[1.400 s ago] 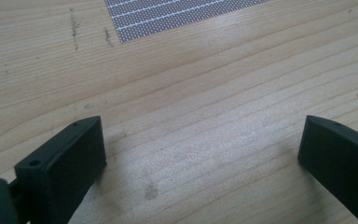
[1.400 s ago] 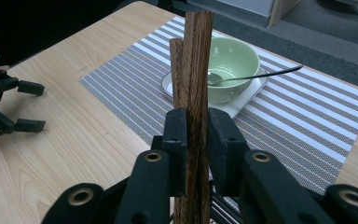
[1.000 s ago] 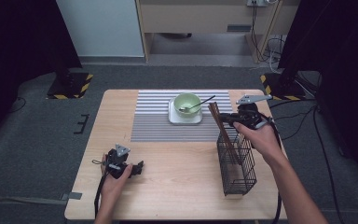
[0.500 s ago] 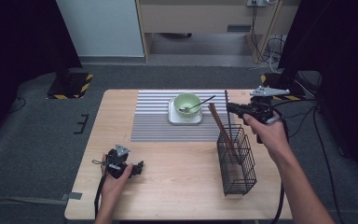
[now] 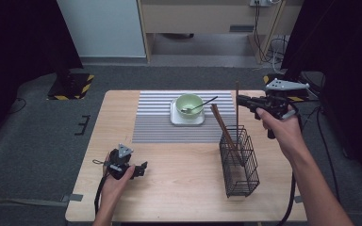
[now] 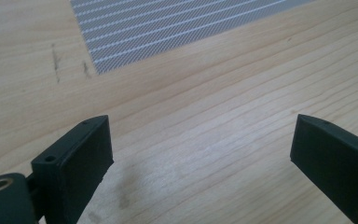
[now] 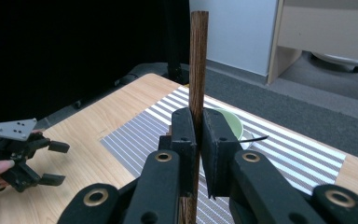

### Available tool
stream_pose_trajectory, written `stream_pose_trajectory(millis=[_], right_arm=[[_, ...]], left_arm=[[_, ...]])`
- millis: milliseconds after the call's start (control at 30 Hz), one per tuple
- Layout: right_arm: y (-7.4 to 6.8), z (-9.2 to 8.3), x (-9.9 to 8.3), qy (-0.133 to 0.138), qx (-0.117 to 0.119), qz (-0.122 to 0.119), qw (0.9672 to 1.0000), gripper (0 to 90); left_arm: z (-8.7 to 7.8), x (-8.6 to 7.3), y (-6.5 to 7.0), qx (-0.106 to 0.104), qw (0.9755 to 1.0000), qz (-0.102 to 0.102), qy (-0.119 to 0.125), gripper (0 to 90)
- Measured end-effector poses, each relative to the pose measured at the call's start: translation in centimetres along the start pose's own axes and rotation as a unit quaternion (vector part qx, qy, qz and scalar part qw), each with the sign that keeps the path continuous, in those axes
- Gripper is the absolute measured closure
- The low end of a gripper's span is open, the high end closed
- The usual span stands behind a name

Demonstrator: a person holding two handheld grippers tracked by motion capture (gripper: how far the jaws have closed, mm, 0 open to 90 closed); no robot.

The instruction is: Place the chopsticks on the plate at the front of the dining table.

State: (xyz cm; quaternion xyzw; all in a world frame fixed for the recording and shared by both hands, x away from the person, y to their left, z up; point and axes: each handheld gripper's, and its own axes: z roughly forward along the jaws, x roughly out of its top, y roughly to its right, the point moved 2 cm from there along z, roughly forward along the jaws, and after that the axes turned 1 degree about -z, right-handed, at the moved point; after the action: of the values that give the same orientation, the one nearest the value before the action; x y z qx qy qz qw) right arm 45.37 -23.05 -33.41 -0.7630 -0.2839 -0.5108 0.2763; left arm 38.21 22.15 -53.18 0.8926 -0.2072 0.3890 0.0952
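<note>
- Your high view looks forward and down over the whole light wooden table [image 5: 184, 188].
- Your left gripper view sits close above that tabletop, catching a corner of the grey striped placemat [image 6: 168, 28].
- Your right gripper view faces across the table, sharing that placemat.

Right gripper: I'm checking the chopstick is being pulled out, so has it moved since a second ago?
Yes. The right gripper, shut on a chopstick, has risen away from the basket.

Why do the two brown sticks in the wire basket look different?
The held chopstick stands straight up, clamped in the right gripper. The other chopstick leans tilted against the wire basket, with nothing gripping it. Both are dark brown wood with their lower ends inside the basket.
</note>
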Motion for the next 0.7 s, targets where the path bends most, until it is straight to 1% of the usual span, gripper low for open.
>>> stream_pose_trajectory(millis=[33, 133, 167, 267, 333, 400, 500, 567, 633, 667, 700], right_arm=[[0.1, 0.0, 0.0, 0.002, 0.001, -0.001, 1.0, 84.2], [0.2, -0.1, -0.2, 0.005, 0.006, -0.001, 1.0, 84.2], [0.2, -0.1, -0.2, 0.007, 0.007, 0.0, 0.9999, 84.2], [0.3, -0.3, -0.3, 0.012, 0.008, 0.0, 0.9999, 84.2], [0.4, -0.4, -0.2, 0.014, 0.007, -0.001, 0.9999, 84.2], [0.6, -0.6, 0.0, 0.018, 0.008, 0.002, 0.9998, 84.2], [0.6, -1.0, 0.3, 0.021, 0.005, 0.0, 0.9998, 84.2], [0.5, -1.5, 1.0, 0.03, 0.004, -0.002, 0.9995, 84.2], [0.2, -1.9, 1.7, 0.037, 0.005, -0.006, 0.9993, 84.2], [0.1, -2.0, 2.1, 0.039, 0.004, -0.009, 0.9992, 84.2], [-0.1, -2.2, 2.5, 0.043, 0.005, -0.01, 0.999, 84.2]], left_arm=[[-0.3, 0.4, 0.1, -0.002, 1.0, -0.001, 0.005, 4.9], [-1.0, 1.7, 0.3, -0.02, 0.9995, -0.01, 0.024, 4.3], [-1.1, 1.9, 0.4, -0.022, 0.9994, -0.01, 0.026, 3.9], [-1.4, 2.8, 0.6, -0.013, 0.9995, 0.003, 0.029, 4.0], [-1.4, 3.2, 0.8, -0.012, 0.9992, 0.009, 0.036, 4.0], [-1.6, 3.5, 1.1, -0.013, 0.9989, 0.012, 0.044, 4.0], [-1.8, 3.9, 1.5, -0.021, 0.9981, 0.018, 0.056, 3.9], [-2.0, 4.2, 1.8, -0.022, 0.9975, 0.023, 0.063, 3.9], [-2.4, 4.5, 2.1, -0.027, 0.9967, 0.032, 0.069, 3.9], [-2.5, 4.7, 2.2, -0.028, 0.9966, 0.034, 0.07, 3.9], [-2.6, 4.9, 2.2, -0.028, 0.997, 0.03, 0.065, 3.9]])
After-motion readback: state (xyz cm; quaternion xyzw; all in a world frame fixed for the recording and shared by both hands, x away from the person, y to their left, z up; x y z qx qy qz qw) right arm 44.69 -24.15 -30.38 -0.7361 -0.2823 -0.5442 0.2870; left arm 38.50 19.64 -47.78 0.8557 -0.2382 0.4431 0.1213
